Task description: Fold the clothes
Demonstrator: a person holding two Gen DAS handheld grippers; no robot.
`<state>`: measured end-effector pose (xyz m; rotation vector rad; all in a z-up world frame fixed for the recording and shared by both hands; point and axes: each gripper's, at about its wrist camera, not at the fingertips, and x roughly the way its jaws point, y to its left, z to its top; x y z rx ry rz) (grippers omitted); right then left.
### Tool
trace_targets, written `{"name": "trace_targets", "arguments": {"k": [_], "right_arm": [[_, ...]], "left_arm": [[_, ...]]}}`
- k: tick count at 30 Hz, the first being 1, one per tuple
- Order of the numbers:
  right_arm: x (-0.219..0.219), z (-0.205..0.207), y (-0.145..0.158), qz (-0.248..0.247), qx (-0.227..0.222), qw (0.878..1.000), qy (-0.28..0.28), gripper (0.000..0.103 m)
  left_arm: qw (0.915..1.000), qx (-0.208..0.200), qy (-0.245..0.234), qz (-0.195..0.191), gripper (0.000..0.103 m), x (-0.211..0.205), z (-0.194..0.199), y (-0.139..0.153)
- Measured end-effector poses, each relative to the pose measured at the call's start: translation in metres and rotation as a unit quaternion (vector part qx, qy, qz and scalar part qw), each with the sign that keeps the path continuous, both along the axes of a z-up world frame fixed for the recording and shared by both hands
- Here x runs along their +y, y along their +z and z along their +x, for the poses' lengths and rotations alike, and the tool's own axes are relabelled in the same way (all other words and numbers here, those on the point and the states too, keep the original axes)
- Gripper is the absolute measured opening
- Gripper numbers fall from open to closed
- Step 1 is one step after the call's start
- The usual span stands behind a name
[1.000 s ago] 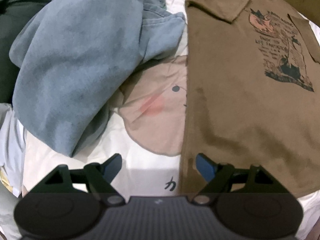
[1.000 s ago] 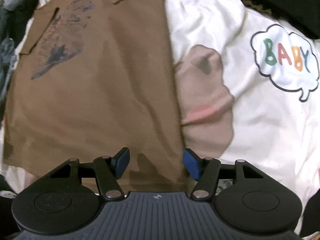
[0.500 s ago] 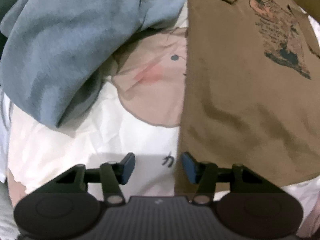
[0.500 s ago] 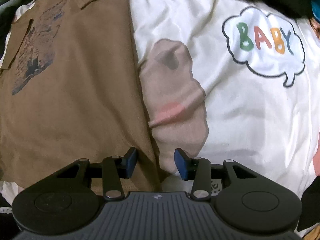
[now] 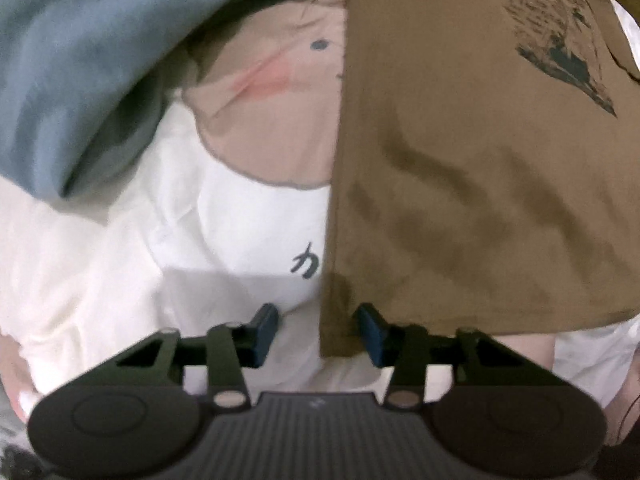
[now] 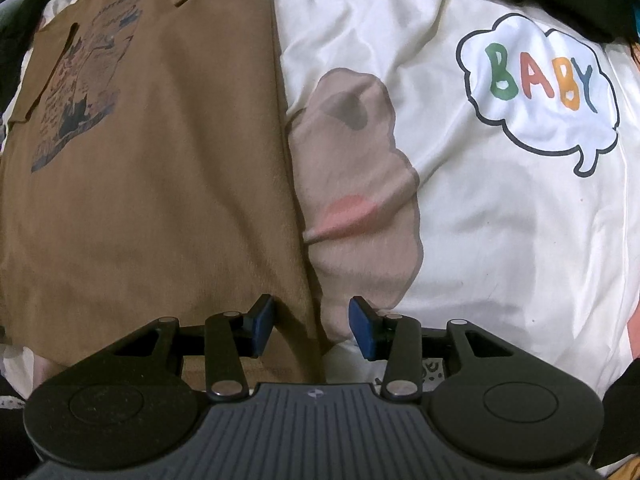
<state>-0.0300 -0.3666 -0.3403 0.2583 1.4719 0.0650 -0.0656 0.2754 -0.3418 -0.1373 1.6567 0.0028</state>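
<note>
Since a second ago both grippers have narrowed over the brown shirt's bottom corners: the left gripper (image 5: 316,330) is closing around the shirt (image 5: 460,168) edge between its fingers, the right gripper (image 6: 310,326) half-closed astride the opposite edge, neither pinching yet—ready to lift the hem.

The left gripper (image 5: 316,330) points straight down, its jaws closing, blue pads (image 5: 264,330) apart with cloth between them. The right gripper (image 6: 310,328) points steeply down, jaws partly closed, pads (image 6: 362,328) not meeting, cloth between them too. No hand shows in either view.
</note>
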Motion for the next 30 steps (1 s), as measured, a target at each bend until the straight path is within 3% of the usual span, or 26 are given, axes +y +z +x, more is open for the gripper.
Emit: {"name": "trace_targets", "arguments": {"k": [5,9,11,12,18,22,24,26,28,30], "right_arm": [[-0.013,0.000,-0.002,0.040,0.009,0.998,-0.040,0.048],[-0.025,-0.002,-0.001,0.062,0.007,0.996,-0.067,0.048],[-0.030,-0.003,-0.002,0.064,0.010,0.995,-0.077,0.048],[-0.032,-0.004,-0.002,0.067,0.012,0.994,-0.080,0.048],[-0.031,-0.008,-0.008,0.086,0.026,0.993,-0.077,0.048],[-0.028,-0.013,-0.018,0.101,0.040,0.991,-0.082,0.034],[-0.027,-0.016,-0.023,0.107,0.047,0.990,-0.084,0.032],[-0.028,-0.019,-0.027,0.117,0.052,0.988,-0.089,0.024],[-0.028,-0.019,-0.031,0.127,0.059,0.986,-0.092,0.009],[-0.026,-0.018,-0.027,0.135,0.061,0.986,-0.076,0.007]], "left_arm": [[0.9958,0.013,0.079,-0.046,0.034,0.027,0.001,-0.003],[0.9952,0.009,0.082,-0.053,0.030,0.031,-0.001,-0.003],[0.9962,0.005,0.070,-0.051,0.013,0.027,0.000,-0.003],[0.9966,0.003,0.065,-0.051,0.011,0.025,0.000,-0.002],[0.9976,-0.018,0.058,-0.035,0.009,0.024,0.006,0.013],[0.9975,-0.025,0.056,-0.034,0.009,0.026,0.010,0.020],[0.9977,-0.023,0.056,-0.032,0.009,0.026,0.012,0.018],[0.9975,-0.019,0.059,-0.032,0.009,0.026,0.013,0.015],[0.9974,-0.016,0.062,-0.032,0.009,0.026,0.015,0.013],[0.9975,-0.020,0.060,-0.032,0.009,0.025,0.017,0.016]]}}
